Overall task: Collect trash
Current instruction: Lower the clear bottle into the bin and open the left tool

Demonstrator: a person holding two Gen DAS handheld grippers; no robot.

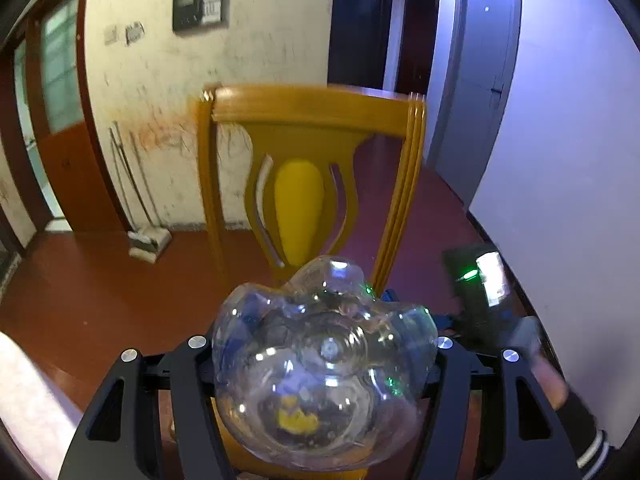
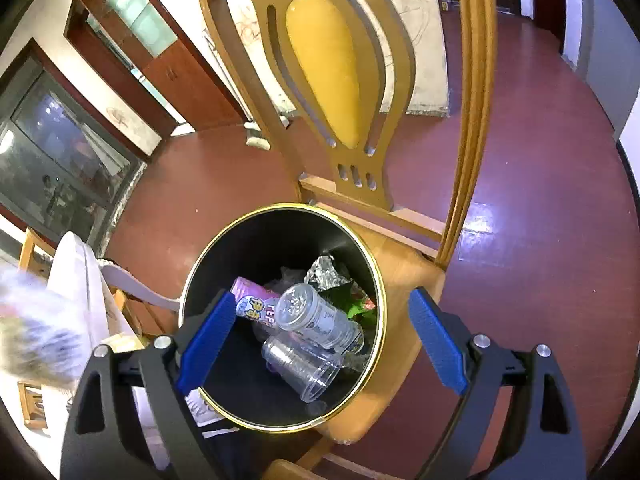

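You are standing in a room with a dark red floor and scuffed white walls, facing a yellow wooden chair whose seat is carrying a black bin with a gold rim. The bin is sitting square on the seat, just in front of the backrest, and the right wrist view is looking almost straight down into it.

Judging by what is lying inside, you are well into the job: a clear plastic bottle, a clear cup below it, a purple carton to their left and some crumpled foil toward the back are already resting at the bottom. At least one piece is still waiting to go in.

That piece is the crushed clear bottle, and your left gripper is clenching it between its fingers, base toward the camera, with the chair back rising beyond it. The bin itself is not showing in the left view, so the bottle probably still needs carrying over the rim before you let go.

Your right gripper is hanging over the bin mouth with its blue pads spread wide and nothing between them; the trash is lying well below the fingertips, untouched.
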